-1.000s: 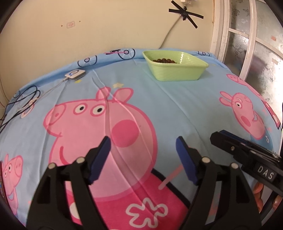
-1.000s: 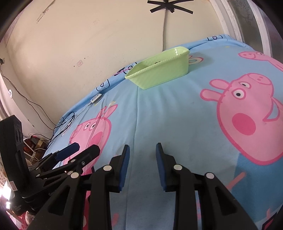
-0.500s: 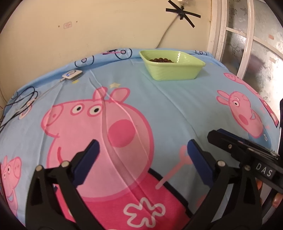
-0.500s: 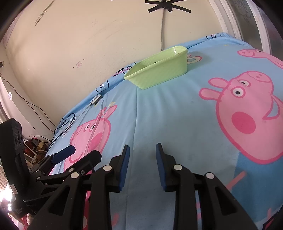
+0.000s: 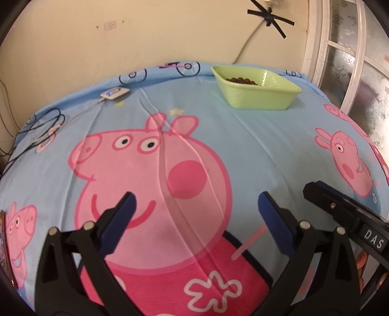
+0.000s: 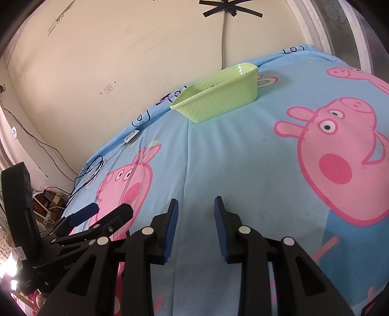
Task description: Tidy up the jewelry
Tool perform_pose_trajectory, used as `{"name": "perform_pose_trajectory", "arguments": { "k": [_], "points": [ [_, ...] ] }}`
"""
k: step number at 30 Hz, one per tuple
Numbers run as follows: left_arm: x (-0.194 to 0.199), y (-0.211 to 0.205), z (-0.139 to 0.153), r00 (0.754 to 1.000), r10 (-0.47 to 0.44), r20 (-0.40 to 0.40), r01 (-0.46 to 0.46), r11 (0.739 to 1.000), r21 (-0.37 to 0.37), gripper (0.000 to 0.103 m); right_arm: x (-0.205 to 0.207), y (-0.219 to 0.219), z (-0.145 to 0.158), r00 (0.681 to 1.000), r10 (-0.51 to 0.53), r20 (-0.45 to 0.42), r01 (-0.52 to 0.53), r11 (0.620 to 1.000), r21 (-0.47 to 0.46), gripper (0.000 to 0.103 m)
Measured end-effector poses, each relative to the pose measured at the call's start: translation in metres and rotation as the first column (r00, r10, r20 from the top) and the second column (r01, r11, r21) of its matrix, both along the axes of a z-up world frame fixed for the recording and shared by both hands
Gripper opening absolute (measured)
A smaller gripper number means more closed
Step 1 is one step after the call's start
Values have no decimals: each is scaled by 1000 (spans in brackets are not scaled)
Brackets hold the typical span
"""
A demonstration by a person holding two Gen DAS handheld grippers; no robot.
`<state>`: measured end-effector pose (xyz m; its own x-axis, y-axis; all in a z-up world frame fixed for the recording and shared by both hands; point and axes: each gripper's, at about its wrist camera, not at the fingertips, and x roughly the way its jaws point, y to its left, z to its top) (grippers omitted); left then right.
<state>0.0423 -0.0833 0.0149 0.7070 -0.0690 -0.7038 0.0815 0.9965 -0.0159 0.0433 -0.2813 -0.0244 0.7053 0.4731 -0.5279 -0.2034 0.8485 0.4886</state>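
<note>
Blue cartoon-pig sheet (image 5: 243, 145) covering a bed, green tray (image 5: 255, 93) of dark beads (image 5: 240, 80) far ahead of the left fingers and slightly right, small white device (image 5: 114, 93) with cable far ahead to their left, near the wall-side edge.

Cream wall (image 5: 170, 31) at the back, bit scuffed, with a cable taped up by black tape (image 5: 268, 15). White-framed frosted window (image 5: 352, 60) on the right. Blue cartoon-pig sheet (image 5: 255, 150) covers the whole surface.
</note>
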Motion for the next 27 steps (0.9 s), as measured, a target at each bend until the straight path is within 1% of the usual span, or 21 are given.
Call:
{"name": "perform_pose_trajectory", "arguments": {
  "k": [5, 11, 14, 19, 23, 27],
  "points": [
    [4, 1, -4, 999, -14, -34, 13, 1000, -15, 96, 1, 0, 0, 1000, 3, 0, -3, 1000, 4, 6],
    [1, -3, -3, 1000, -9, -20, 9, 1000, 17, 96, 1, -1, -1, 1000, 3, 0, -3, 1000, 9, 6],
    [1, -4, -3, 999, -22, -25, 23, 1000, 19, 96, 1, -2, -1, 1000, -1, 2, 1, 1000, 12, 6],
    [-1, -1, -1, 1000, -9, -9, 9, 1000, 15, 96, 0, -4, -1, 1000, -12, 5, 11, 1000, 20, 6],
    [0, -1, -2, 1000, 3, -20, -3, 1000, 20, 96, 0, -4, -1, 1000, -14, 6, 14, 1000, 21, 6],
    [-1, 2, -1, 999, 32, -11, -31, 999, 28, 96, 0, -4, -2, 1000, -14, 6, 14, 1000, 22, 6]
  ]
}}
